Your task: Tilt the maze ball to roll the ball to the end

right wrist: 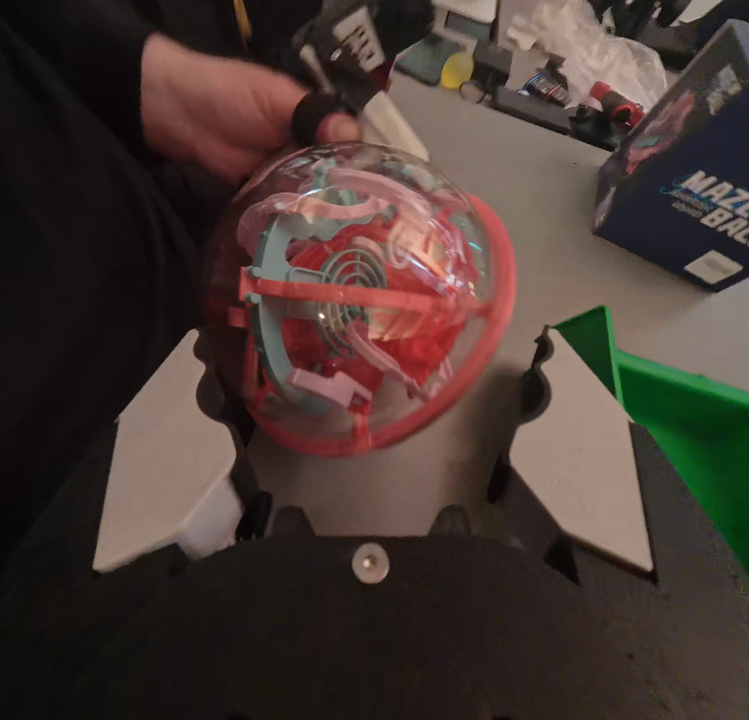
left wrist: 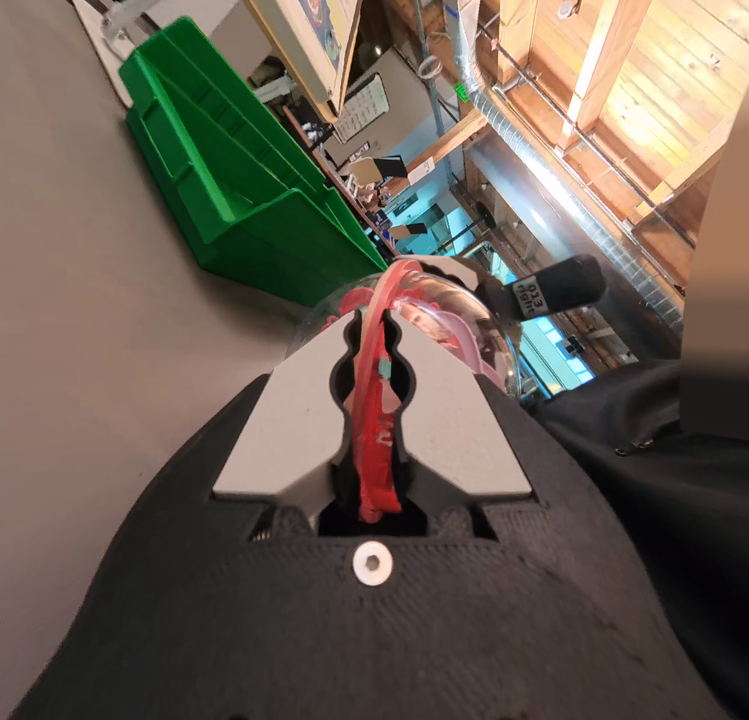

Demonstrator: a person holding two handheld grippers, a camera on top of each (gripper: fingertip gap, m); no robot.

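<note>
The left tool is clenched on the red rim of the maze ball, held up over the grey worktop. The right tool is spread wide around the ball without squeezing it. A green bin sits on the worktop. Only the left view shows wooden beams and a silver pipe above. Only the right view shows a hand and a blue box. The ball is clear, with pink, teal and red tracks inside.
</note>
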